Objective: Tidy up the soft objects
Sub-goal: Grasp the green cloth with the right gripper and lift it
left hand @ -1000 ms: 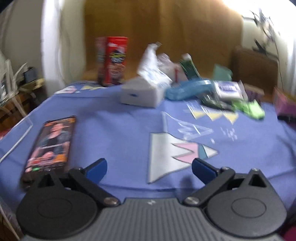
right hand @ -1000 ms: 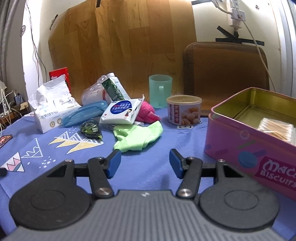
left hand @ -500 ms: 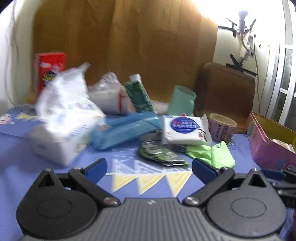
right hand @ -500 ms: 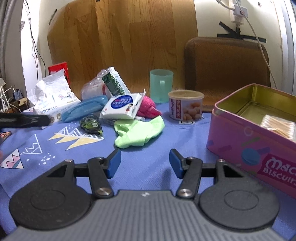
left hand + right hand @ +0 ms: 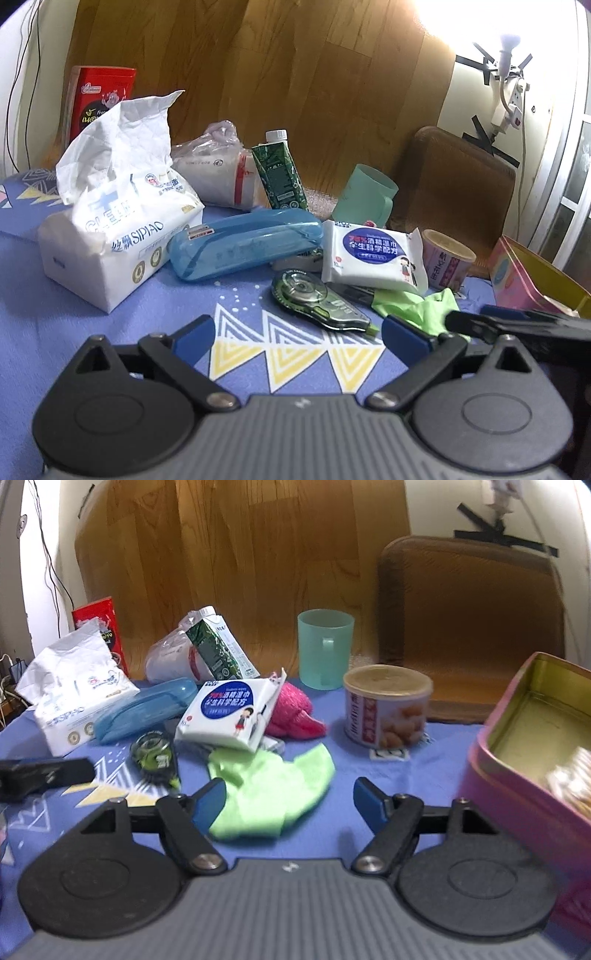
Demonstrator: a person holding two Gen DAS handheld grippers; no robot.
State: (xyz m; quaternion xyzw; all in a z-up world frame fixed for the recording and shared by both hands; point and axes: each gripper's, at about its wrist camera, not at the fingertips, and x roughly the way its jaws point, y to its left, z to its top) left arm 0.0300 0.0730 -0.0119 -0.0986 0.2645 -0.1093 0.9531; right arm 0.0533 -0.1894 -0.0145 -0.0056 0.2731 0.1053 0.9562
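Right wrist view: the green cloth (image 5: 269,794) is seen crumpled on the bench (image 5: 343,753) directly ahead of the right claw (image 5: 290,805), at 12 o'clock, its near edge lying between the widely spread jaws and against the left fingertip (image 5: 208,803). Its long axis runs roughly from 7 to 1 o'clock, so it lies obliquely across the jaw gap. The right claw is judged the nearer by far; nothing is held in it.

In the left wrist view the left claw (image 5: 297,338) is likewise spread wide and empty, and the same cloth (image 5: 417,306) is placed at 2 o'clock, beyond the right fingertip, with the correction tape (image 5: 317,301) nearer to 12.

A pink cloth (image 5: 291,716), tucked behind the wipes pack (image 5: 229,710), is shown only by the right view; it is all but hidden in the left. The open pink tin (image 5: 532,760), a likely destination, lies at 3 o'clock.
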